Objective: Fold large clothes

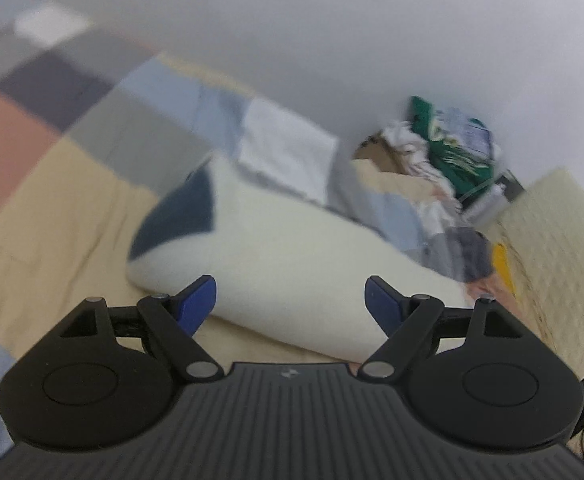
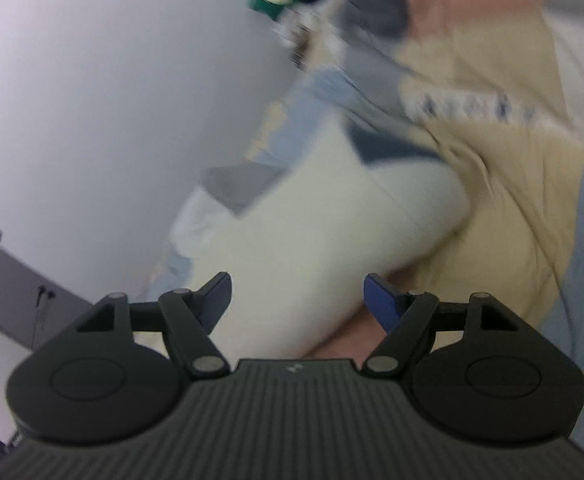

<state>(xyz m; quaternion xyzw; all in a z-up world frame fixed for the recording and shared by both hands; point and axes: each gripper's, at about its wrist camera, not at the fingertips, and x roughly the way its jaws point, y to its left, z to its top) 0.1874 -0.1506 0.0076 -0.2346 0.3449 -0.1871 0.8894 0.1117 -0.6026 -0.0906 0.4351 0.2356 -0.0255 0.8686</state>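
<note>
Your left hand-held gripper (image 1: 290, 300) and right hand-held gripper (image 2: 297, 298) both gape wide, gripping nothing. The folded cream garment (image 1: 276, 248) lies mid-bed on the patchwork bedspread (image 1: 32, 184). A clothes pile (image 1: 439, 152) crowds the bed's far corner by the wall (image 1: 331, 20).

A folded garment (image 1: 276, 264) is lying on the bedspread (image 1: 52, 208), a heap of clothes (image 1: 443, 152) sitting behind it against the wall (image 1: 331, 20).
</note>
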